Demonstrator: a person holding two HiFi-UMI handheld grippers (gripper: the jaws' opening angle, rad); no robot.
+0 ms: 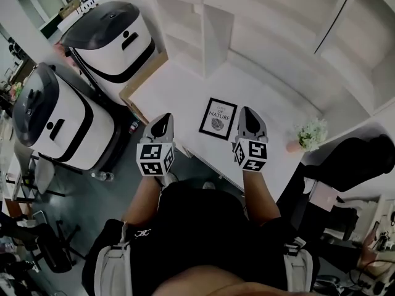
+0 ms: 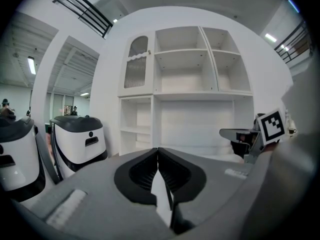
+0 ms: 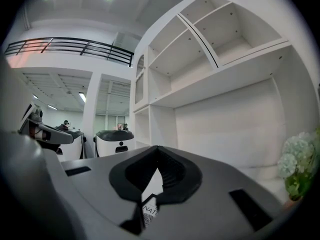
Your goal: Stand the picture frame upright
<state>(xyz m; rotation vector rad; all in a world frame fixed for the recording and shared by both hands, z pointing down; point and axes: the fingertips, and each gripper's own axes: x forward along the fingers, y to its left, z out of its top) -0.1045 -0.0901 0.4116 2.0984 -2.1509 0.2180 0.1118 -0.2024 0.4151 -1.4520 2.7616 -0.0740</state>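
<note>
A black-framed picture frame (image 1: 218, 118) with a white print lies flat on the white table (image 1: 185, 91), between my two grippers. My left gripper (image 1: 162, 127) hovers just left of the frame, jaws shut and empty. My right gripper (image 1: 248, 121) hovers just right of it, also shut with nothing held. In the right gripper view a corner of the picture frame (image 3: 149, 211) peeks out below the closed jaws (image 3: 158, 171). The left gripper view shows the closed jaws (image 2: 158, 170) pointing at the white shelf unit (image 2: 185, 94).
A small vase of pale flowers (image 1: 310, 134) stands on the table right of the right gripper. White shelving (image 1: 247, 17) rises behind the table. Two white and black machines (image 1: 111, 39) (image 1: 52, 119) stand on the floor to the left. The table's near edge runs just under the grippers.
</note>
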